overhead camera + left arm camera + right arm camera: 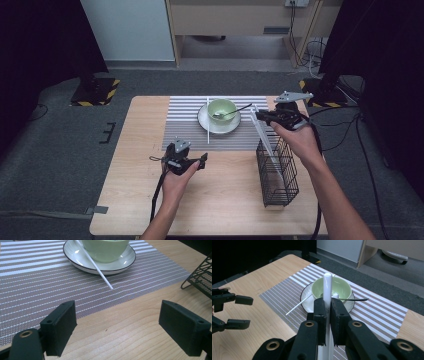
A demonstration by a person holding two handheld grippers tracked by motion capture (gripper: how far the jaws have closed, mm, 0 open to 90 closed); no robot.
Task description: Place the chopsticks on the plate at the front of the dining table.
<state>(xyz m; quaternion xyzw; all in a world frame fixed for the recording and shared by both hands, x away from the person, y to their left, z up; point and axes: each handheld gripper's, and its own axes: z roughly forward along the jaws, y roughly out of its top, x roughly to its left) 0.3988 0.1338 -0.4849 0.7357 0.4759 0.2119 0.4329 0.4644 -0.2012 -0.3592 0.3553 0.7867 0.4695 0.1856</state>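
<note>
Wooden table [140, 190]: striped placemat [185, 125], wire basket [280, 175].

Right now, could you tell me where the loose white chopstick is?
In the high view, the white chopstick lies on the striped placemat, leaning against the plate's left rim.

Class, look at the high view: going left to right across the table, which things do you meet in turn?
Left gripper → chopstick on the mat → bowl → right gripper → wire basket.

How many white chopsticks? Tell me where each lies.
2. One thin white chopstick rests on the white plate and striped mat; the other is clamped in the right gripper.
</note>
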